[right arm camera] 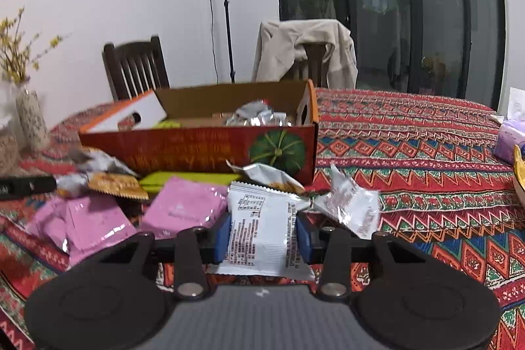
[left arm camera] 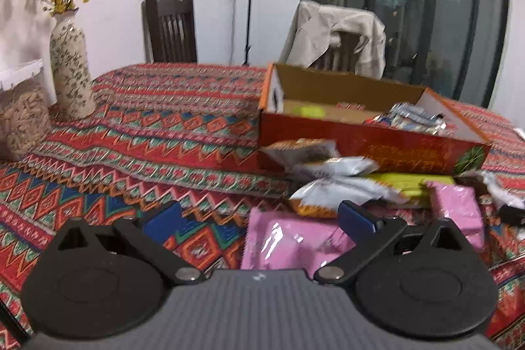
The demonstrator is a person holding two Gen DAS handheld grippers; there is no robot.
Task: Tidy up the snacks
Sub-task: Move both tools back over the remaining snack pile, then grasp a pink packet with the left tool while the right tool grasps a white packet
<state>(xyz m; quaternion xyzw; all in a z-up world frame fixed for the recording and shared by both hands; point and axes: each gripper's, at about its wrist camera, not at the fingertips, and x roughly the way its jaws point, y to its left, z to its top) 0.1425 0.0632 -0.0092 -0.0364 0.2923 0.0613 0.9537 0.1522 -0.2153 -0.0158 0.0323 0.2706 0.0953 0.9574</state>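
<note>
While I look through my left wrist camera, my left gripper (left arm camera: 262, 220) has its jaws spread wide with nothing in them. It hangs just over a pink snack packet (left arm camera: 288, 243) that lies flat on the patterned tablecloth (left arm camera: 131, 133). More packets sit past it in a messy pile: white and orange ones (left arm camera: 331, 189), a green one (left arm camera: 410, 182), and one more pink one (left arm camera: 457, 212). Behind the pile is the open cardboard box (left arm camera: 370, 150) with a few silver packets (left arm camera: 413, 117) already inside. A flowered vase (left arm camera: 70, 68) stands far off to the side.

Now my right wrist camera. My right gripper (right arm camera: 264, 240) is squeezed onto a white snack packet (right arm camera: 262, 228), with one blue pad (right arm camera: 223, 238) on each long side. The packet sits near the front of the pile, just in front of the box (right arm camera: 203, 146), and I cannot tell if it is off the cloth yet. Pink packets (right arm camera: 183, 209) lie beside it, and a crinkly white wrapper (right arm camera: 351, 209) lies on the other side.

I think this packet is very light and soft, with shiny wrap that can slip. It may hold something that breaks, so I should not squeeze hard. Holding it by the middle of its sides seems good. Next it should go up and over the box wall. Many packets are not in the box yet, so there is lots left to do.
</note>
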